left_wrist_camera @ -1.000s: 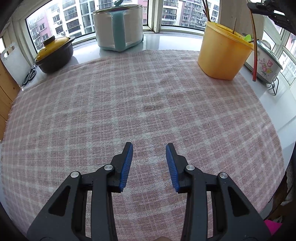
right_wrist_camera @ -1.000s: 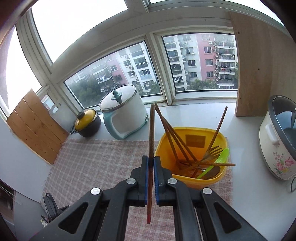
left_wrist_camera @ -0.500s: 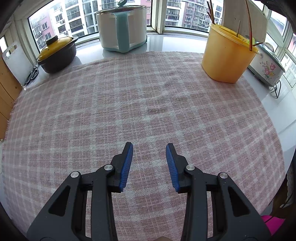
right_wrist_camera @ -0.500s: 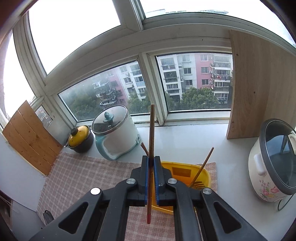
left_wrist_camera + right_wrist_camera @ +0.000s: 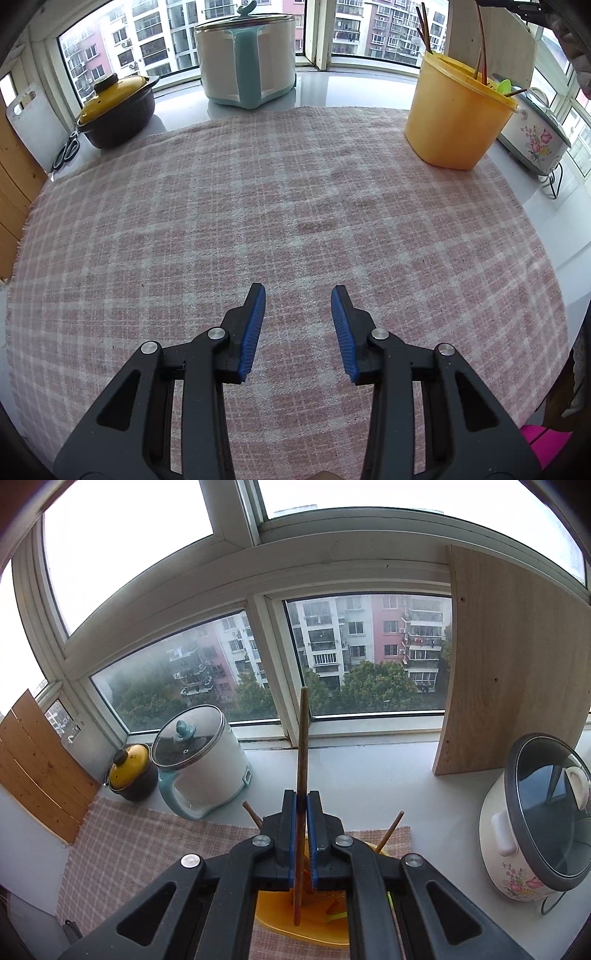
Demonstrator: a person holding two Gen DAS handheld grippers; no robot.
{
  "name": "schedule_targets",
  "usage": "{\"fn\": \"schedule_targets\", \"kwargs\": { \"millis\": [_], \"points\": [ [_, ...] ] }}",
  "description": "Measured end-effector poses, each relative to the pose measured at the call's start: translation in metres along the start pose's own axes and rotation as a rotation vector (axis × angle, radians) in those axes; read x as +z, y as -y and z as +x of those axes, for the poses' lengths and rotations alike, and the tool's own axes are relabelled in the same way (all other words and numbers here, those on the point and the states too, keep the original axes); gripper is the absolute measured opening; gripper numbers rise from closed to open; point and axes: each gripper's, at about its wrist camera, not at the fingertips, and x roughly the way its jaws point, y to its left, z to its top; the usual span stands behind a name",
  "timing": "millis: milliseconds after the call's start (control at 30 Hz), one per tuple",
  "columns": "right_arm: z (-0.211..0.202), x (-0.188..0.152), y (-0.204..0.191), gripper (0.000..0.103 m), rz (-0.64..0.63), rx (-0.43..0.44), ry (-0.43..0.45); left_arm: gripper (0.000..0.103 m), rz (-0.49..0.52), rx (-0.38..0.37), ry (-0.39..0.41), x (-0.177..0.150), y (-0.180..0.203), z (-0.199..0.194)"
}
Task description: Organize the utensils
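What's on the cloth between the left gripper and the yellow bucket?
Nothing. In the left wrist view, only bare checked cloth lies between the open left gripper and the yellow bucket, which holds utensils at the cloth's far right corner.

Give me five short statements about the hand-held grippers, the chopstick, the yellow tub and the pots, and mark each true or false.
1. The right hand-held gripper is shut on a brown chopstick. True.
2. The left hand-held gripper grips a green spoon. False: its jaws stand apart with nothing between them, above the checked cloth.
3. The yellow tub holds several utensils. True.
4. The yellow tub stands on the bare white counter, off the cloth. False: it stands on the cloth, near its far right corner.
5. The dark pot with the yellow lid has its lid off. False: the lid sits on it.
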Motion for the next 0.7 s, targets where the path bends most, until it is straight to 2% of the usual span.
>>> {"fn": "schedule_targets", "kwargs": {
  "millis": [367, 400, 467, 700],
  "points": [
    [0.021, -0.023, 0.0, 0.004, -0.022, -0.008, -0.064, 0.037, 0.016, -0.008, 0.006, 0.005, 0.003, 0.001],
    [0.02, -0.024, -0.001, 0.006, -0.028, -0.01, -0.063, 0.037, 0.018, -0.009, 0.006, 0.005, 0.004, 0.001],
    [0.018, -0.025, -0.003, 0.029, -0.043, -0.023, -0.059, 0.037, 0.022, -0.012, 0.008, 0.006, 0.006, 0.0],
    [0.01, -0.034, -0.012, 0.031, -0.084, -0.045, -0.045, 0.037, 0.034, -0.02, 0.021, 0.007, 0.011, -0.005]
  ]
}}
